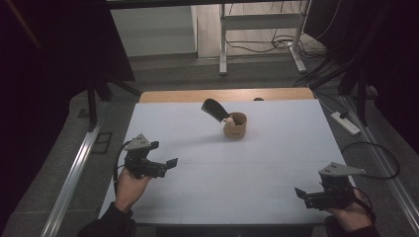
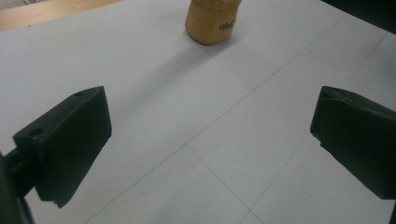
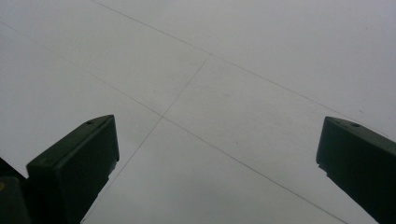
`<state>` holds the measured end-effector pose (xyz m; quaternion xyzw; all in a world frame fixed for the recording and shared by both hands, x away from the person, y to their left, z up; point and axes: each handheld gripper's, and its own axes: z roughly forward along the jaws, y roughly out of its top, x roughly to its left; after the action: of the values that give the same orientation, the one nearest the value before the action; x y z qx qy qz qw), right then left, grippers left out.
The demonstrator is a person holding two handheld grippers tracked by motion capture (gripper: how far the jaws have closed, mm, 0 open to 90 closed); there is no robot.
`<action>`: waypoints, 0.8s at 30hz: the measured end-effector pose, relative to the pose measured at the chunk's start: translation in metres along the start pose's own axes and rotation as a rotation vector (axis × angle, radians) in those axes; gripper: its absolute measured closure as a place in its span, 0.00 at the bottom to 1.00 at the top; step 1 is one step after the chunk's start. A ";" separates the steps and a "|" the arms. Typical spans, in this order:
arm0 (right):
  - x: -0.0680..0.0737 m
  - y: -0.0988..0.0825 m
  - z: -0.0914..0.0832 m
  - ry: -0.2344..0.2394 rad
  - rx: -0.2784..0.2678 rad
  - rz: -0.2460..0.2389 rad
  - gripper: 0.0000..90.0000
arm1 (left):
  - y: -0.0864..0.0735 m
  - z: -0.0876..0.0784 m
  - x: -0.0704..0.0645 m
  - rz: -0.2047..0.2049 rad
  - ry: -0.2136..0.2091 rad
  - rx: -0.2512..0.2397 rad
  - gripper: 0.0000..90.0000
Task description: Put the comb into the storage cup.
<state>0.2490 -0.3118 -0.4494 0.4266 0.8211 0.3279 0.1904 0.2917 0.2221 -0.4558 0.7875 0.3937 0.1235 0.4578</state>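
Cup (image 1: 234, 126), tan, stood near the far middle of the white table (image 1: 276, 163), with a dark scoop-like tool (image 1: 215, 109) leaning out of it to the left. Your left gripper (image 1: 170, 163) sat at the near left, jaws spread wide and empty, aimed toward the cup but well apart from it. Your right gripper (image 1: 299, 193) rested at the near right, jaws likewise spread, holding nothing. Work judged not yet begun: cup and tool untouched, reach and grasp all remaining.

Left tongs (image 1: 165, 165) agape; right tongs (image 1: 302, 193) too (both hand-held)
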 end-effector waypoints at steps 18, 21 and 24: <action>0.000 0.000 0.000 -0.003 0.000 0.000 0.00 | -0.014 -0.016 -0.006 -0.022 0.015 0.006 0.00; 0.000 0.000 0.000 -0.004 0.000 0.000 0.00 | -0.017 -0.019 -0.007 -0.025 0.023 0.007 0.00; 0.000 0.000 0.000 -0.004 0.000 0.000 0.00 | -0.020 -0.023 -0.008 -0.028 0.033 0.008 0.00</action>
<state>0.2489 -0.3115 -0.4494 0.4271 0.8208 0.3271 0.1920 0.2639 0.2360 -0.4582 0.7816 0.4125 0.1285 0.4499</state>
